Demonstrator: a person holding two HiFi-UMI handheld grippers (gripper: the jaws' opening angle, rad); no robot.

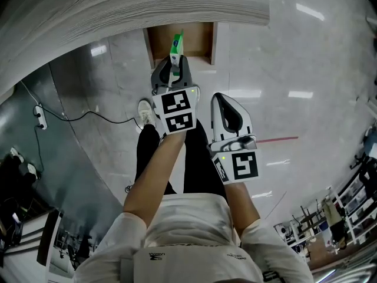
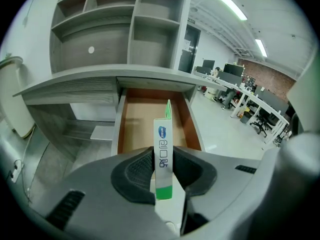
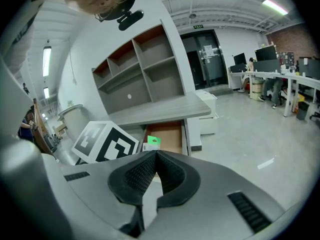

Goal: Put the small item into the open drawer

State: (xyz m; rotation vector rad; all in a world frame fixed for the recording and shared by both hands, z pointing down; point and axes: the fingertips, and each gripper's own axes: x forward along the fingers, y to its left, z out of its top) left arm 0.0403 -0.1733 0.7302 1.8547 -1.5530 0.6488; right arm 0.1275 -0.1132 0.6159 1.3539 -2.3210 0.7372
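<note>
There are two tongs, the left tongs (image 2: 162,160) and the right tongs (image 3: 156,157); one box (image 2: 163,134); one open drawer (image 2: 121,125); one table (image 1: 147,5); one shelf unit (image 2: 134,31); one power strip (image 1: 40,118).

Glossy grey floor (image 1: 283,69) carries wood-grain desk (image 1: 147,5) at 12 o'clock. Open drawer (image 1: 197,40) juts from under desktop, brown inside. Black cable (image 1: 88,118) and white power strip (image 1: 39,115) lie on floor at 9 o'clock.
</note>
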